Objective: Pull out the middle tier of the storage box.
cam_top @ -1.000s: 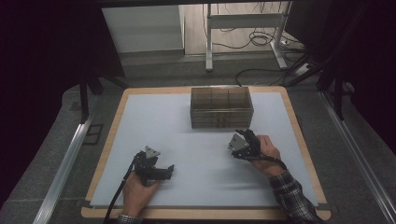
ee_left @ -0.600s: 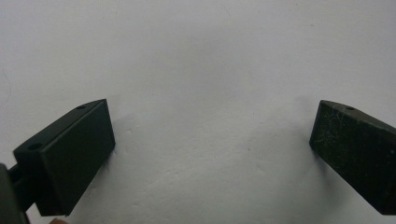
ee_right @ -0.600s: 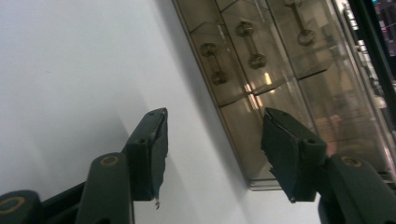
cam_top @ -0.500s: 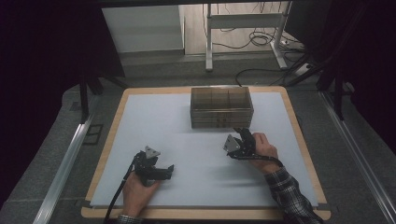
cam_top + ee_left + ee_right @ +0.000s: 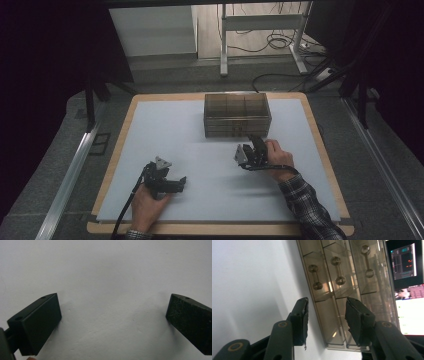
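Observation:
A smoky see-through drawer box (image 5: 237, 115) stands at the back middle of the white mat (image 5: 175, 130). My right gripper (image 5: 255, 141) sits just in front of it and points at its front. In the right gripper view the box (image 5: 342, 277) shows three drawers with dumbbell-shaped handles (image 5: 315, 277). The right gripper (image 5: 327, 301) is partly open; its jaws have just been closing, with nothing between them. My left gripper (image 5: 182, 182) rests on the mat at the near left. In its own view the left gripper (image 5: 113, 300) is open wide over bare mat.
The mat lies on a wooden table (image 5: 320, 145). Behind the table are desk legs (image 5: 223, 45) and cables (image 5: 270, 40) on the floor. Metal rails (image 5: 70, 175) run along both sides. A lit monitor (image 5: 404, 262) shows beyond the box.
The right hand has shifted slightly left along the box's front, and its jaws have narrowed. The left hand and gripper have not moved.

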Demonstrator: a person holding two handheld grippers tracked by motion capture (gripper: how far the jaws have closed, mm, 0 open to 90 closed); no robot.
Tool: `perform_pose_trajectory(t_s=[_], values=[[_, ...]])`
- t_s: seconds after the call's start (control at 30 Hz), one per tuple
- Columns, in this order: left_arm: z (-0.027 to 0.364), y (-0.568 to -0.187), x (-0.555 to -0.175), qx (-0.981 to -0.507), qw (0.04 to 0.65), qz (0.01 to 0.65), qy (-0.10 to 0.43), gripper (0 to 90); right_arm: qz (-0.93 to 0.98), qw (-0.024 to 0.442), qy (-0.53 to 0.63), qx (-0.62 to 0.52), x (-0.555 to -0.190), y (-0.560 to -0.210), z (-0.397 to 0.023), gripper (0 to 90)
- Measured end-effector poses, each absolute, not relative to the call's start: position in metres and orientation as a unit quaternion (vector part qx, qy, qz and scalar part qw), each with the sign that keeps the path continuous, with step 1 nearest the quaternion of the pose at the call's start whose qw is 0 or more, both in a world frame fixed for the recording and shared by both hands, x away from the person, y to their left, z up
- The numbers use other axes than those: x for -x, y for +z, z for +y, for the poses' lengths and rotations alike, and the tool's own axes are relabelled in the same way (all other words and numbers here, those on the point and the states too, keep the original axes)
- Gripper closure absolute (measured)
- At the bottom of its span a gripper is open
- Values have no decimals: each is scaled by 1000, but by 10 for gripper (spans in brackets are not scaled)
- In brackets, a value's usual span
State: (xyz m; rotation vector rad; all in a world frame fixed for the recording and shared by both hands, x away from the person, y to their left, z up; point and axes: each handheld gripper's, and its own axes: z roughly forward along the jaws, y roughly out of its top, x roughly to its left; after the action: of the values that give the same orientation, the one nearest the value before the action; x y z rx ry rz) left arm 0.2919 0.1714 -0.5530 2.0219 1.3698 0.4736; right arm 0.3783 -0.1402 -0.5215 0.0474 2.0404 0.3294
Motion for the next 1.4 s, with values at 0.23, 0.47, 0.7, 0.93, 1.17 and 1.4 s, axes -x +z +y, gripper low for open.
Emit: perform_pose_trajectory(t_s=[0.23, 0.47, 0.7, 0.93, 1.17, 1.4], values=[[171, -553, -292, -769, 321, 522, 180, 0, 839, 532, 118, -4, -383, -523, -133, 564], [171, -553, -292, -770, 321, 522, 180, 0, 830, 550, 87, 13, -389, -524, -126, 606], [172, -553, -292, -771, 320, 520, 180, 0, 821, 565, 74, 25, -394, -528, -119, 656], [172, -553, -292, -771, 320, 520, 180, 0, 811, 581, 51, 32, -399, -531, -113, 715], [172, -553, -292, -771, 320, 520, 180, 0, 805, 590, 40, 41, -403, -534, -108, 745], [172, -553, -292, -771, 320, 520, 180, 0, 806, 589, 36, 45, -409, -538, -106, 779]])
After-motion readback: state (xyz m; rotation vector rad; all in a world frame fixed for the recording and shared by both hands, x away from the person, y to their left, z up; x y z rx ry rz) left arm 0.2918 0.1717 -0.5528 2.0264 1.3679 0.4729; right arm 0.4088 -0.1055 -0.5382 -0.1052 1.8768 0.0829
